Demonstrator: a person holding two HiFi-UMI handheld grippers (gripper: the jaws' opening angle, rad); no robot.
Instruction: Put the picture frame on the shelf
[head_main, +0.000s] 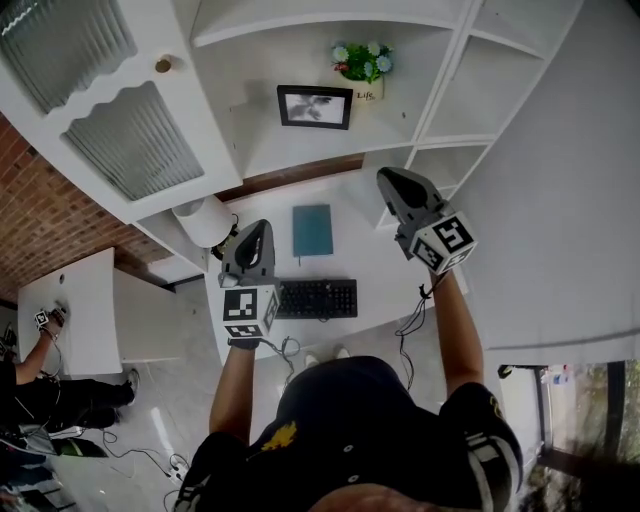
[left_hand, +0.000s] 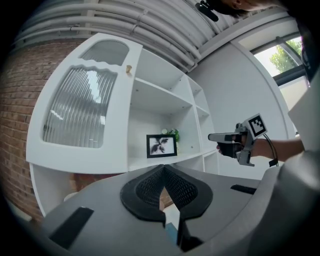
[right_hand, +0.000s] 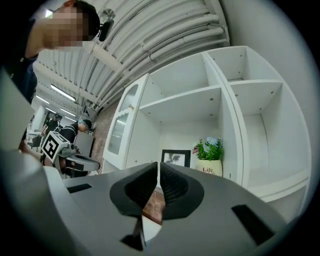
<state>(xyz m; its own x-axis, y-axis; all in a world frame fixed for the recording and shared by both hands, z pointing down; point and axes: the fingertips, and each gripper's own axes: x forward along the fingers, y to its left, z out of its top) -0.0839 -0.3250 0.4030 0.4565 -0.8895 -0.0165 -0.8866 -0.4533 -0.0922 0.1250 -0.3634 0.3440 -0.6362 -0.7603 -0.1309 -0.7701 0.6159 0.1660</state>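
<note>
A black picture frame (head_main: 315, 107) with a dark leaf print stands upright on the white shelf (head_main: 300, 150), left of a potted flower plant (head_main: 362, 66). The frame (left_hand: 161, 145) shows in the left gripper view and again (right_hand: 175, 157) in the right gripper view, well beyond both sets of jaws. My left gripper (head_main: 250, 240) hangs over the desk, shut with nothing in it. My right gripper (head_main: 398, 187) hovers near the shelf's lower right corner, jaws together and empty (right_hand: 159, 175).
On the white desk (head_main: 375, 255) lie a teal book (head_main: 312, 230) and a black keyboard (head_main: 317, 298). A white lamp shade (head_main: 203, 220) sits at the desk's left. Cabinet doors with ribbed glass (head_main: 135, 140) hang left of the shelf. A second person (head_main: 40, 370) stands at far left.
</note>
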